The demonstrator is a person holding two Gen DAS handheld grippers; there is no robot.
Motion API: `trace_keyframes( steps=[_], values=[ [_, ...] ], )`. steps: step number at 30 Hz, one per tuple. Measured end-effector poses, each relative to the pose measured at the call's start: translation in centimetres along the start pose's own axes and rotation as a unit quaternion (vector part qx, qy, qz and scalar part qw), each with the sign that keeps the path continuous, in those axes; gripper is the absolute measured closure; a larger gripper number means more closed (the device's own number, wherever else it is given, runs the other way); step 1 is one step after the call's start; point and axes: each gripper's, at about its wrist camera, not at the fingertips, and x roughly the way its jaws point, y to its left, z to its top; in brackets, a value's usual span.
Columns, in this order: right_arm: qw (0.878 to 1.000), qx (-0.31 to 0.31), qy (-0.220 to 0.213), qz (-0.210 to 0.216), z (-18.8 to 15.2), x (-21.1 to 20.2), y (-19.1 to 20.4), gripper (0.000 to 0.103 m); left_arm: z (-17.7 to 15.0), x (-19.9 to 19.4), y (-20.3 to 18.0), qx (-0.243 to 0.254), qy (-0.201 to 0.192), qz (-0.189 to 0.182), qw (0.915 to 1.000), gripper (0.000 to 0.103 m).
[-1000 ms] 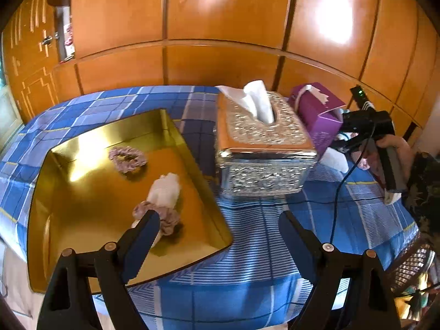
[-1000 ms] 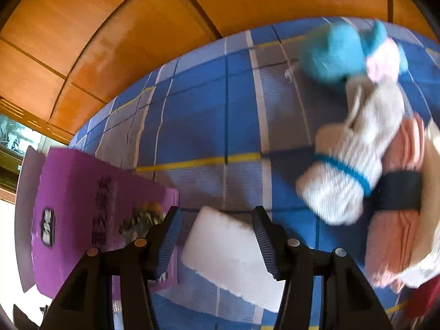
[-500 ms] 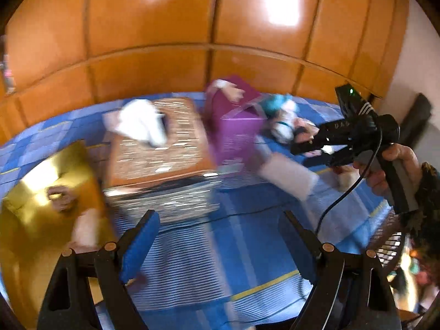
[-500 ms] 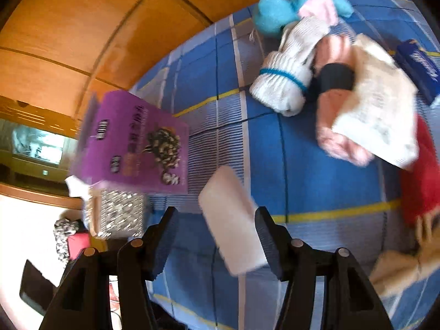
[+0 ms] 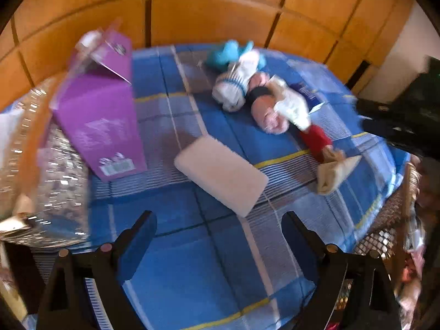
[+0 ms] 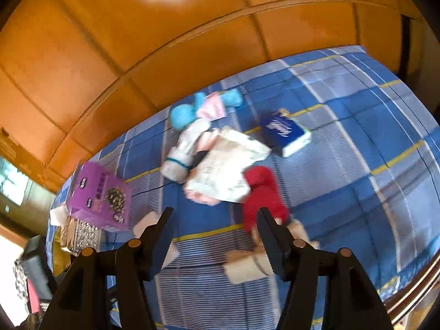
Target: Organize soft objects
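Foam first: from your left wrist, the white rectangular foam pad (image 5: 221, 175) lies flat on the blue checked tabletop (image 5: 192, 269) beyond your empty, opening left gripper (image 5: 218, 236); light and squashy, so pinch its short edge. From your right wrist, the right gripper (image 6: 214, 228) is part-open and empty above the limp heap of socks and cloths (image 6: 217, 165).

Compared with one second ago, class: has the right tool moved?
Yes. The right tool has pulled back and swung right, away from the purple box, now small at the left.
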Motion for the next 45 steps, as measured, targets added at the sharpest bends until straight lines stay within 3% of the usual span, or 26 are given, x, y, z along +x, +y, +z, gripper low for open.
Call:
trace_keyframes(
  steps=[4, 9, 10, 11, 12, 17, 19, 20, 21, 24, 28, 30, 32, 34, 37, 41, 44, 45],
  values=[
    [1.000, 0.000, -0.002, -0.009, -0.3, 0.0, -1.0, 0.042, 1.5, 2.5, 0.0, -0.049, 0.017, -0.001, 0.9987, 0.010],
    [1.000, -0.002, -0.003, -0.016, -0.8, 0.3, -1.6, 0.042, 3.2, 4.4, -0.8, -0.072, 0.027, 0.011, 0.9970, 0.008],
    [1.000, -0.002, -0.003, -0.015, -0.8, 0.3, -1.7, 0.042, 3.5, 4.4, -1.1, -0.073, 0.025, 0.010, 0.9969, 0.008],
    [1.000, -0.003, -0.003, -0.014, -0.9, 0.2, -1.7, 0.042, 4.0, 4.6, -1.4, -0.066, -0.007, -0.005, 0.9978, 0.006],
    [1.000, -0.005, -0.002, -0.014, -0.9, 0.3, -1.7, 0.042, 4.4, 5.0, -1.8, -0.062, -0.009, 0.006, 0.9980, 0.005],
    [0.999, -0.026, 0.005, -0.026, -0.9, 0.2, -1.6, 0.042, 4.8, 6.8, -1.5, -0.071, -0.004, 0.038, 0.9967, 0.005],
    [0.998, -0.038, 0.016, -0.038, -0.8, 0.4, -1.6, 0.042, 4.1, 7.2, -0.9, -0.071, 0.005, 0.027, 0.9971, 0.011],
    [0.998, -0.040, 0.018, -0.044, -0.7, 0.4, -1.7, 0.042, 3.7, 7.0, -1.0, -0.060, 0.027, 0.055, 0.9963, 0.017],
    [0.998, -0.043, 0.021, -0.051, -0.6, 0.5, -1.9, 0.042, 3.2, 6.6, -1.4, -0.030, 0.016, 0.061, 0.9975, 0.021],
    [0.995, -0.052, 0.045, -0.067, -0.4, 1.0, -2.4, 0.042, 2.3, 5.9, -1.5, 0.000, 0.002, 0.038, 0.9993, 0.029],
    [0.988, -0.082, 0.102, -0.087, -0.7, 2.7, -2.3, 0.042, 1.1, 5.0, -1.1, 0.032, -0.001, 0.010, 0.9994, 0.031],
    [0.982, -0.106, 0.131, -0.091, -1.0, 3.8, -1.9, 0.033, 0.2, 4.3, -1.0, 0.056, -0.002, -0.012, 0.9983, 0.031],
    [0.969, -0.152, 0.162, -0.107, -1.6, 5.0, -0.8, 0.026, -0.2, 4.0, -0.9, 0.078, -0.005, -0.028, 0.9966, 0.031],
    [0.954, -0.207, 0.173, -0.127, -2.0, 5.4, 0.7, 0.026, -0.9, 3.4, -0.6, 0.095, -0.004, -0.048, 0.9943, 0.031],
    [0.920, -0.294, 0.217, -0.139, -3.2, 6.7, 2.9, 0.026, -1.3, 3.3, -0.6, 0.112, 0.000, -0.064, 0.9916, 0.031],
    [0.866, -0.382, 0.253, -0.199, -4.7, 9.1, 4.4, 0.026, -1.3, 3.3, -0.4, 0.113, 0.009, -0.086, 0.9898, 0.027],
    [0.846, -0.403, 0.270, -0.221, -5.2, 10.6, 4.3, 0.026, -1.3, 2.9, 0.4, 0.091, 0.016, -0.101, 0.9906, 0.022],
    [0.843, -0.404, 0.271, -0.231, -5.4, 11.0, 4.1, 0.031, -1.4, 2.8, 0.7, 0.083, 0.018, -0.100, 0.9914, 0.021]
  ],
)
